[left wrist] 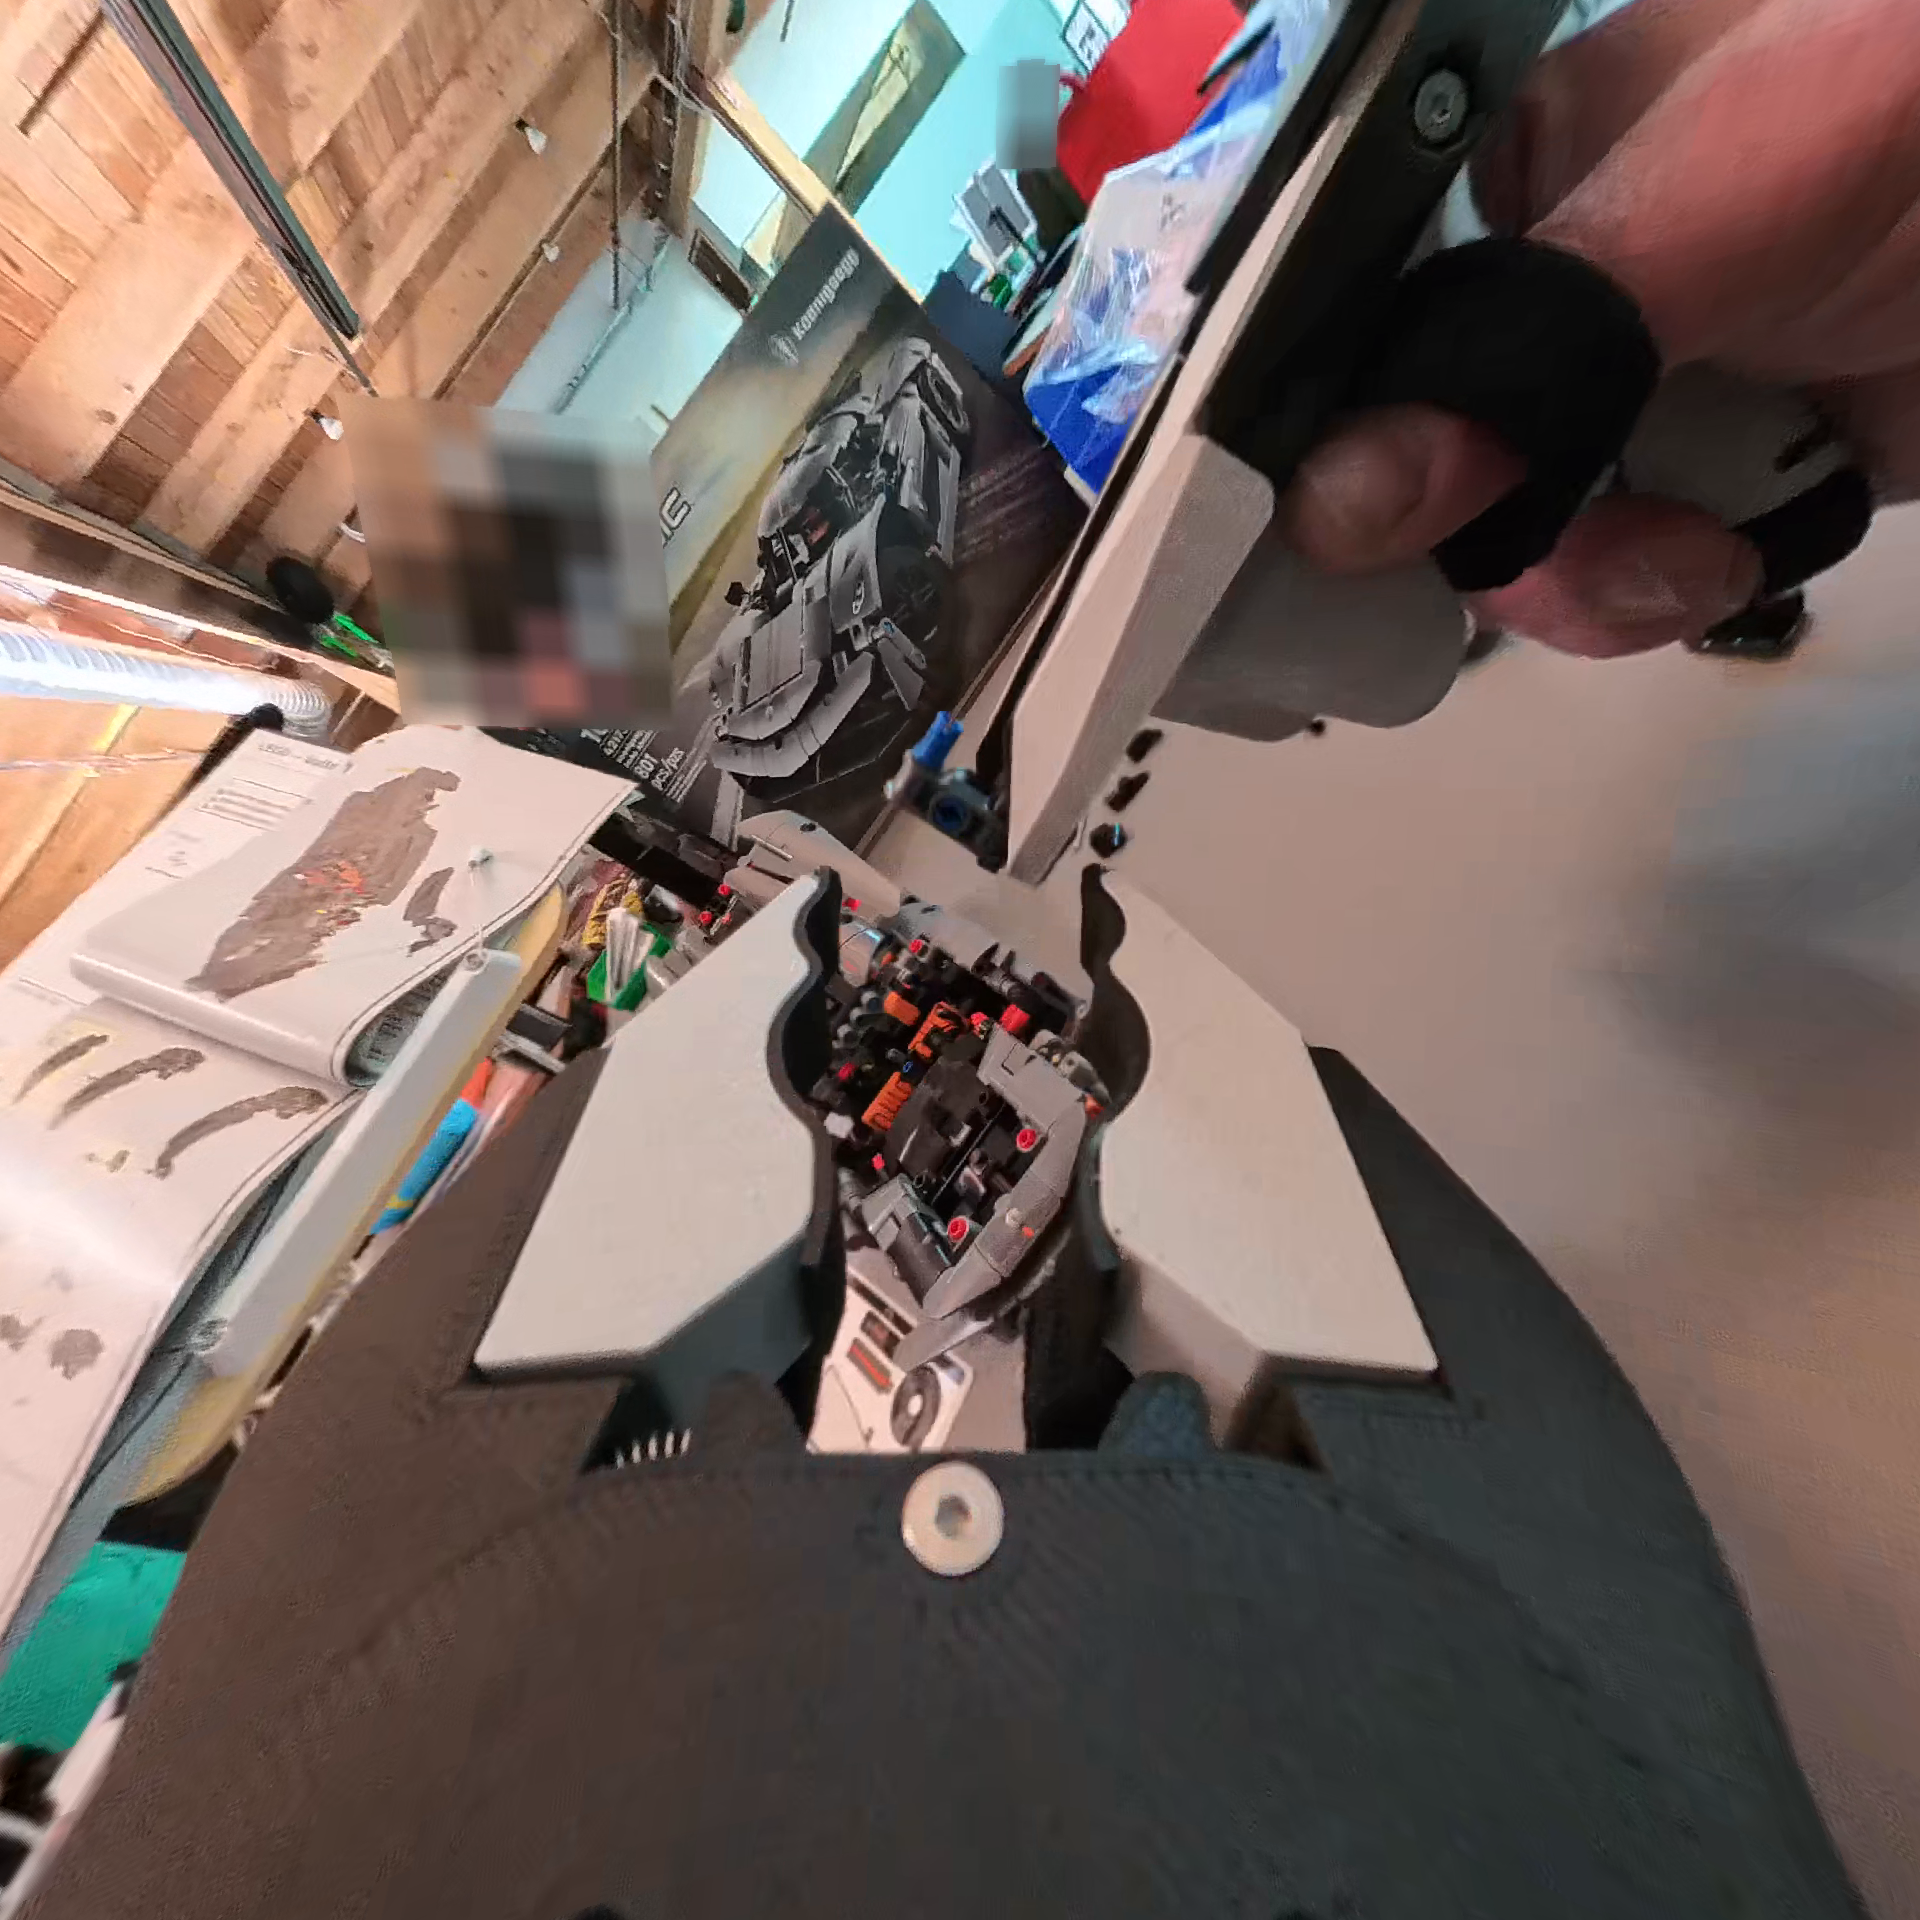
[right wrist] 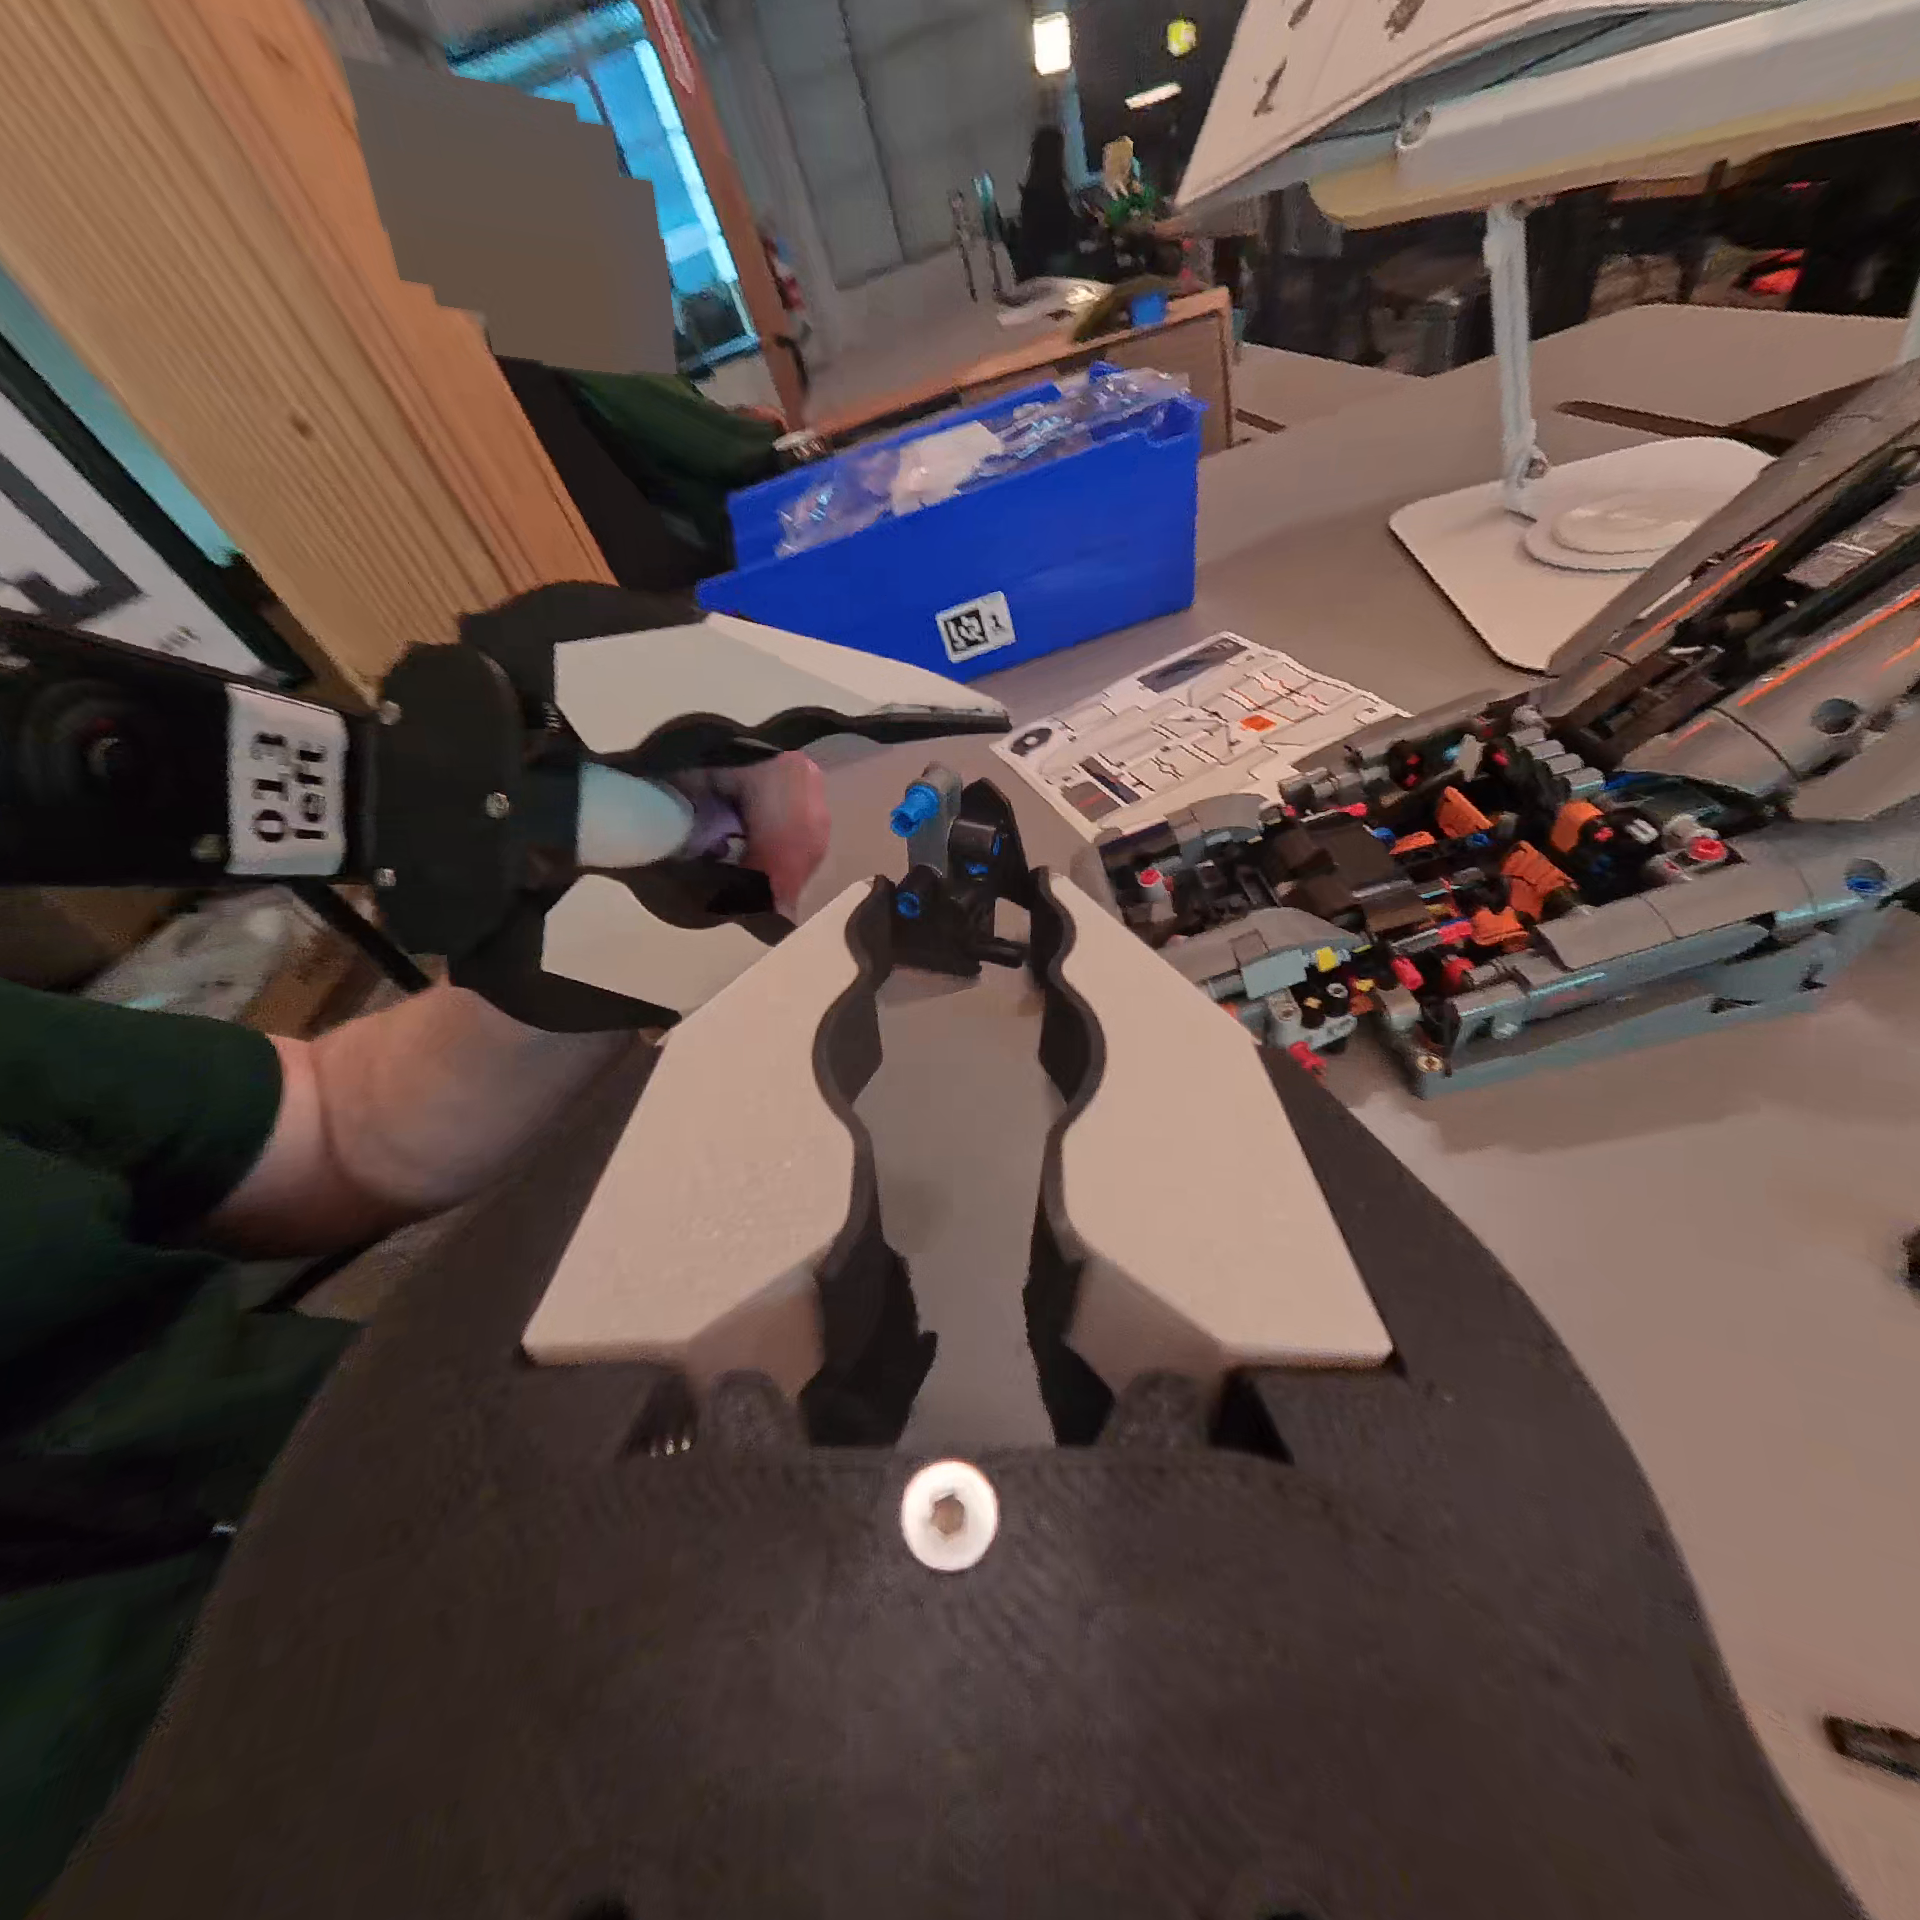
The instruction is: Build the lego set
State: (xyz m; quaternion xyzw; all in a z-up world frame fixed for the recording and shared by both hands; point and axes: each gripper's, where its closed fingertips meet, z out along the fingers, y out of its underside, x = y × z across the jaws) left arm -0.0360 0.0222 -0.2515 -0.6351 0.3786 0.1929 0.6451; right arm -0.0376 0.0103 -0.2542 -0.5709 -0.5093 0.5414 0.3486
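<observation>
Right hand-held gripper [right wrist: 951,914] clamped by its tips on small black subassembly [right wrist: 956,868], left hand-held gripper [right wrist: 977,722] apart and empty, car model [right wrist: 1507,894] mid-surface; shallow grip may let subassembly twist out when pressed on.

Place: a workshop-like hobby or lab space, with a work table set up for model building.
Walls: bare wooden plank cladding [left wrist: 208,208] fills the upper left of the left wrist view.
Table: a plain grey tabletop [right wrist: 1558,1299] in the right wrist view.
Storage: a blue plastic bin of clear bags [right wrist: 966,551], centre top.
Reference: an open white instruction booklet [left wrist: 270,935] on a white stand, left.
Background: further desks and clutter, blurred.
</observation>
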